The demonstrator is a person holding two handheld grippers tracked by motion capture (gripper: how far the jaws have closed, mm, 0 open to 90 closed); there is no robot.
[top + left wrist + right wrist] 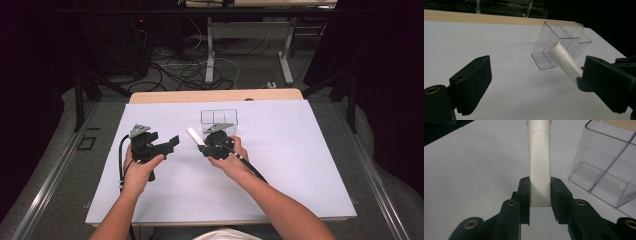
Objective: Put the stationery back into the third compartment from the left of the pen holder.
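A person's right gripper (pixel 540 202) pinches a white tube (pixel 539 167) by its end, held above the table (pixel 280 170) beside a clear divided bin (pixel 219 118); the left gripper (pixel 536 85) hangs spread and empty. Such an end grip risks the tube pivoting or knocking the light bin's rim.

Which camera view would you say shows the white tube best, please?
The right gripper view: the white tube stands large and sharp between the right gripper jaws, which are clamped on its flat end. The left gripper view shows its round cap end against the clear box. In the high view it is a small white sliver.
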